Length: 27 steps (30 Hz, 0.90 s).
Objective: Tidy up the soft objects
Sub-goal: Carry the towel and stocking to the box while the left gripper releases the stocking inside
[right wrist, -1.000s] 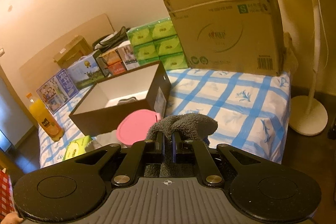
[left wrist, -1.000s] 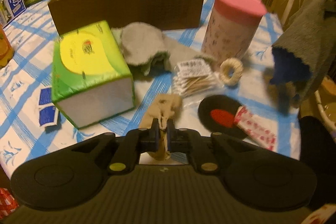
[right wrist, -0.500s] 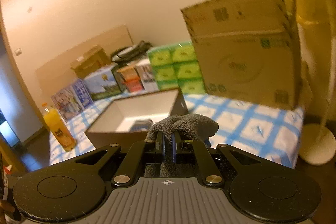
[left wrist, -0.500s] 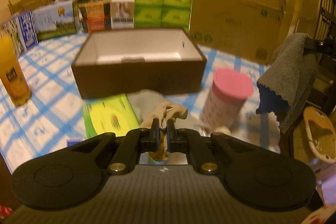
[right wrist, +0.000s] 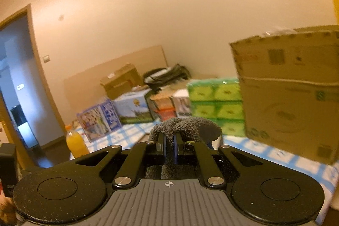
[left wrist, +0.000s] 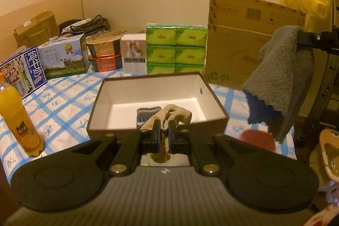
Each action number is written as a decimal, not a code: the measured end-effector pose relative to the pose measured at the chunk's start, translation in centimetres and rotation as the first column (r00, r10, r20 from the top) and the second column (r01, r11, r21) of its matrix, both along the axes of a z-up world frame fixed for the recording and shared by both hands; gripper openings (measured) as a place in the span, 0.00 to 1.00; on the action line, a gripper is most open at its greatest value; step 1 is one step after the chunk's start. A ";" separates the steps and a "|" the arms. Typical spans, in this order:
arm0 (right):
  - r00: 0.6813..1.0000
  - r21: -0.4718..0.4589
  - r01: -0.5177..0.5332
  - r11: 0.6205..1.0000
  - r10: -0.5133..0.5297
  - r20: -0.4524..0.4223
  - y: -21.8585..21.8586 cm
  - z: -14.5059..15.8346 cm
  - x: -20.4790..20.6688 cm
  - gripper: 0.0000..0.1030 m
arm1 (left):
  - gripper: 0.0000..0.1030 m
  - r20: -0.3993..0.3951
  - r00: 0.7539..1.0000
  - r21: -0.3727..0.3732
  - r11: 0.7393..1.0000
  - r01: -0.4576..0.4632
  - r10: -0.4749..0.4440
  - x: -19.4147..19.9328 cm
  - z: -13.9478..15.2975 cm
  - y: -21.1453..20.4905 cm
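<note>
Blue-checked surface point(left wrist: 63, 99) is carrying a brown box point(left wrist: 214, 96) at frame centre. Left gripper point(left wrist: 163, 128) is clenching a limp beige cloth point(left wrist: 178, 112) before it; right gripper point(right wrist: 168, 141) is pinching a light, floppy grey towel point(right wrist: 190, 125) by 1 fold.

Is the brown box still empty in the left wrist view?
No, a striped sock already lies on the white floor of the brown box.

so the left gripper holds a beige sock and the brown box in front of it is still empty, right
Not quite: the left gripper does hold the beige sock, but the brown box is not empty. The left wrist view shows a striped grey item lying inside it.
</note>
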State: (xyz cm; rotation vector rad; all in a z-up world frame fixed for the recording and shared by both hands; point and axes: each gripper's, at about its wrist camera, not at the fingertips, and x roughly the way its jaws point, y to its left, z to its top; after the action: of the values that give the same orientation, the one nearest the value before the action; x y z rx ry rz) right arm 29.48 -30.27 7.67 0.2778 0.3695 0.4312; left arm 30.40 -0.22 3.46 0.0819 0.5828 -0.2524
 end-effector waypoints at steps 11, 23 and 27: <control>0.998 0.006 -0.069 0.998 0.069 0.013 4.2 0.2 9.2 0.06 | 0.06 0.000 0.999 0.021 0.998 -0.051 0.051 7.8 0.2 1.4; 0.991 0.048 -0.096 0.994 0.100 -0.089 7.0 -3.5 18.5 0.06 | 0.06 -0.023 0.997 0.046 0.997 -0.067 0.068 14.9 -2.2 2.2; 0.982 0.030 -0.102 0.994 0.106 -0.156 7.8 -5.9 20.5 0.06 | 0.06 -0.050 0.996 0.042 0.996 -0.072 0.074 16.1 -3.7 2.8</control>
State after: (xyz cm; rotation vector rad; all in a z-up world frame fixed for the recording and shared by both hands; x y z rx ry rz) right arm 49.99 -22.43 1.78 0.3153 0.5356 0.5179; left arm 46.52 2.54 -0.19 0.0930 0.6409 -0.1717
